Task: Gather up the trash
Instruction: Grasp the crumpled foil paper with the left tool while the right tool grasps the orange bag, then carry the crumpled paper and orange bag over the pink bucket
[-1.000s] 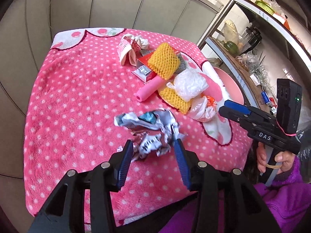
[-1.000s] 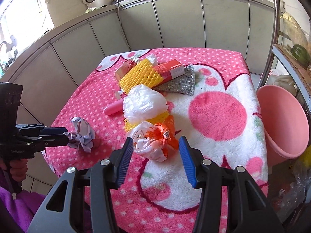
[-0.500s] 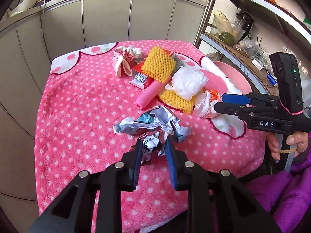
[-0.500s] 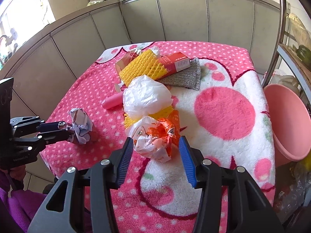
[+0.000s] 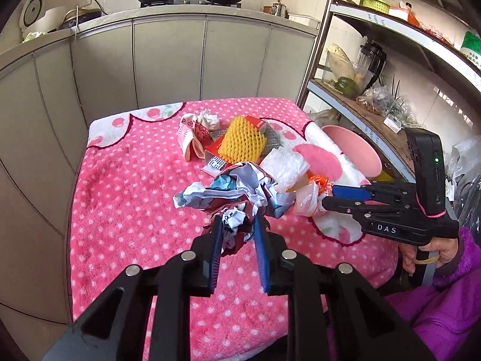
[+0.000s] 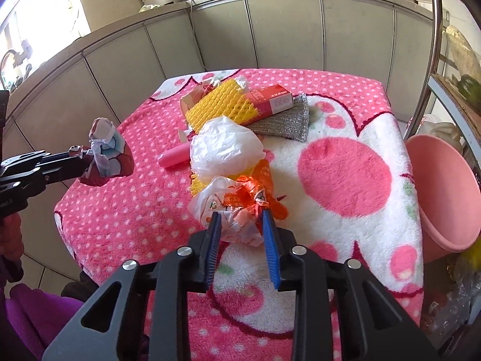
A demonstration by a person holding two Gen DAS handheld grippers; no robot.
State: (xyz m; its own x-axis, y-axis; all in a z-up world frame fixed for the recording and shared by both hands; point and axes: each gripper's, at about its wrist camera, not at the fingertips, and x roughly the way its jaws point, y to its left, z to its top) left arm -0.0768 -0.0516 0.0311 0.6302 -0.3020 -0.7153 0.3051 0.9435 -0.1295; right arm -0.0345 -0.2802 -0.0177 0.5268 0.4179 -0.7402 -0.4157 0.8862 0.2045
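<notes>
Left wrist view: left tool [image 5: 237, 225] jaws have just been closing and now pinch the crumpled printed wrapper [image 5: 237, 192], which has come up off the pink dotted fleece blanket [image 5: 126, 198] since a second ago; so 1 piece of trash looks secured and ready to carry off. Wrapper is thin, creased, glossy, floppy. Right tool [image 5: 327, 197] shows at the tabletop's right edge. Right wrist view: right tool [image 6: 240, 219] jaws have just been closing too, blue pads narrow and pressed on the orange-white plastic bag [image 6: 234, 201], still resting near the tabletop's front edge. Bag is soft, crinkly, knotted. Behind it: white plastic bag [image 6: 224, 147], yellow foam netting [image 6: 219, 108], red carton [image 6: 270, 96]. Pink basin [image 6: 445, 192] off the right edge, likely the drop spot.
</notes>
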